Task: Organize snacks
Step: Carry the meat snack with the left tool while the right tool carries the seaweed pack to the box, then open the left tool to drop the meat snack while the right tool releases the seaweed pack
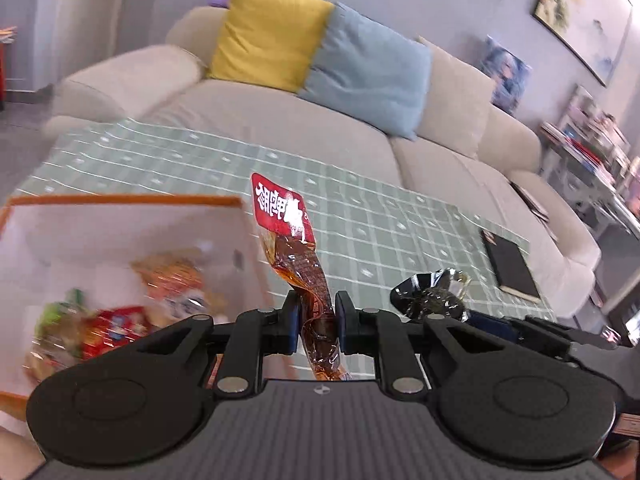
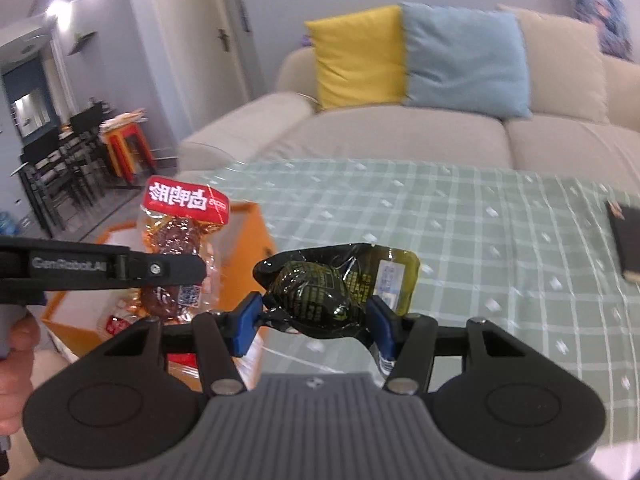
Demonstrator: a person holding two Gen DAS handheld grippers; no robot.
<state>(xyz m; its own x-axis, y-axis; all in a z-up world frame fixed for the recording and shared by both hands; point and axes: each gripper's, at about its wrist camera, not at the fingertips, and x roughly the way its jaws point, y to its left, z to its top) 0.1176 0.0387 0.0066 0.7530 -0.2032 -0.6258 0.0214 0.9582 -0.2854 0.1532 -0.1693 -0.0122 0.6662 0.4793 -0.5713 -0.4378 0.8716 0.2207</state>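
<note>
2 held snack packs (image 2: 186, 236), 3 cushions (image 1: 269, 36)

Both cameras ride the grippers, tilted down over the green checked table (image 1: 400, 216) toward the sofa (image 2: 400, 136). The left view sits close above the orange box (image 1: 120, 200) (left edge); both share table, sofa, cushions.
</note>
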